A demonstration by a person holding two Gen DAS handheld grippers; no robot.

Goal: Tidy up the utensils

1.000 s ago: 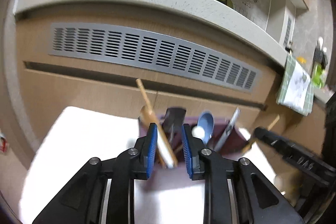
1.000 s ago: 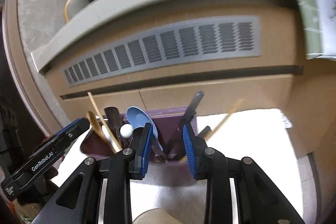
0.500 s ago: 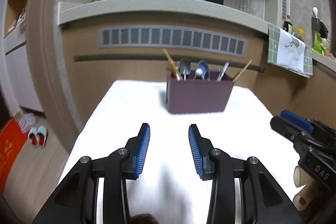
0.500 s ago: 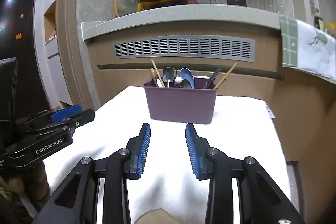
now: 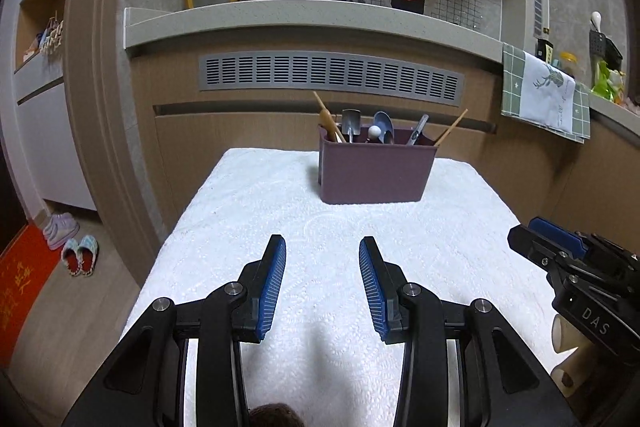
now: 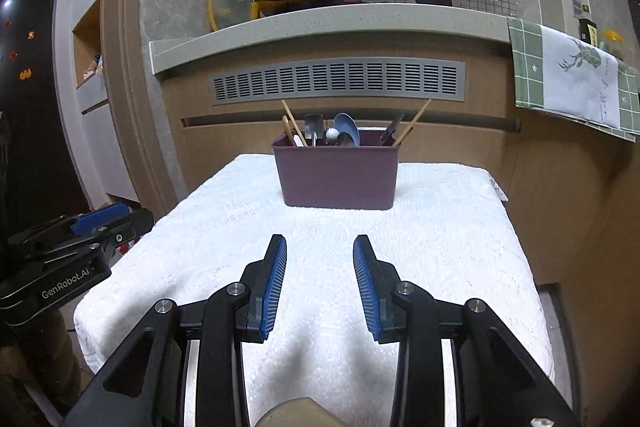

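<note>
1. We held the left claw (image 5: 322, 251) wide apart over the near half of the white-covered tabletop (image 5: 248, 211), nothing between its blue pads.
2. We held the right claw (image 6: 319, 249) just as wide and just as empty, beside the left one.
3. The purple utensil holder (image 6: 338, 174) stood upright at the tabletop's far end, well apart from both claws.
4. In it we saw wooden chopsticks (image 6: 291, 121) leaning left, one chopstick (image 6: 414, 121) leaning right, a small metal shovel-shaped spoon (image 6: 313, 125) and a blue spoon (image 6: 347, 127).
5. Behind stood a cabinet with a grey vent grille (image 6: 338, 79), and a green checked towel (image 6: 576, 77) hung to the right.
</note>
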